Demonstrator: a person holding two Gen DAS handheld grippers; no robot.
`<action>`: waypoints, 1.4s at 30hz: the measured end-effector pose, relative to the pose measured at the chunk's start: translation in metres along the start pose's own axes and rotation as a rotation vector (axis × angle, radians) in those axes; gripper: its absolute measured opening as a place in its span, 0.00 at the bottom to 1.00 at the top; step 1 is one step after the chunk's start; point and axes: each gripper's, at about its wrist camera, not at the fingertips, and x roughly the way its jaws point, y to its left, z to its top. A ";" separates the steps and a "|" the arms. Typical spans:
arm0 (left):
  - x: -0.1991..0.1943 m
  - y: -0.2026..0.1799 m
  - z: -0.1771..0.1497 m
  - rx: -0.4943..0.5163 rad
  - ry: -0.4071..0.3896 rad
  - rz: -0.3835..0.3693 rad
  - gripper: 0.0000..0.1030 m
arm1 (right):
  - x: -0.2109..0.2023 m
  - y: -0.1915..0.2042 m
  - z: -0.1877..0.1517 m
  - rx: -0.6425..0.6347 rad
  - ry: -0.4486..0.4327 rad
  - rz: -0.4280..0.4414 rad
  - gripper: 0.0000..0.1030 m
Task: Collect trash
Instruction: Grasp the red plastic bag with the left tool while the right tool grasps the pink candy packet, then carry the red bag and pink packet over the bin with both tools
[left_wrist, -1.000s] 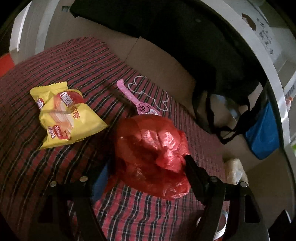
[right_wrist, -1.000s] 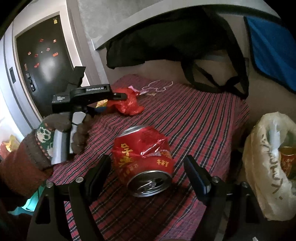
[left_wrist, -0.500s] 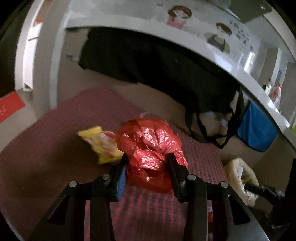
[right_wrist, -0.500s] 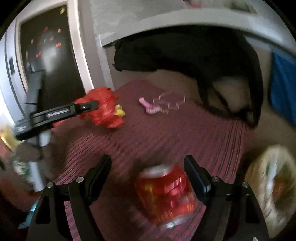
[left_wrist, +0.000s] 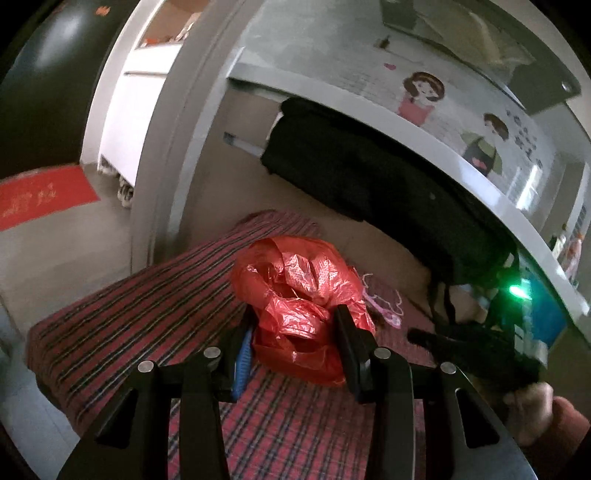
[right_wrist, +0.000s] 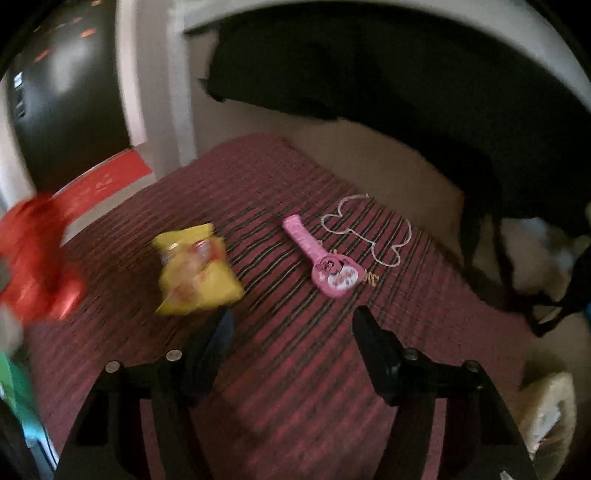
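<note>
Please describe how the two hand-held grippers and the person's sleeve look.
Each hand-held gripper is black: the left has two flat fingers, silver screws and a blue pad inside one finger; the right looks alike. The sleeve is dark red.

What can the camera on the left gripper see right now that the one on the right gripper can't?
Only the left view shows the left gripper clamped on the red plastic bag in sharp close-up, and the cartoon stickers on the wall above.

Only the right view shows the yellow snack packet lying on the cloth, and the right gripper, its jaws closing with nothing between them.

Both show the red plaid cloth, the pink toy and the dark bag hanging behind; in the right view the red bag is only a blur at the left edge.
</note>
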 end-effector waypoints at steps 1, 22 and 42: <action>0.003 0.006 -0.001 -0.017 0.005 -0.005 0.40 | 0.015 -0.006 0.008 0.038 0.016 -0.016 0.61; 0.029 0.014 -0.003 -0.050 0.043 -0.052 0.40 | 0.047 -0.022 0.019 0.125 0.074 -0.058 0.46; 0.002 -0.201 -0.017 0.260 0.022 -0.159 0.40 | -0.168 -0.132 -0.057 0.223 -0.170 0.056 0.46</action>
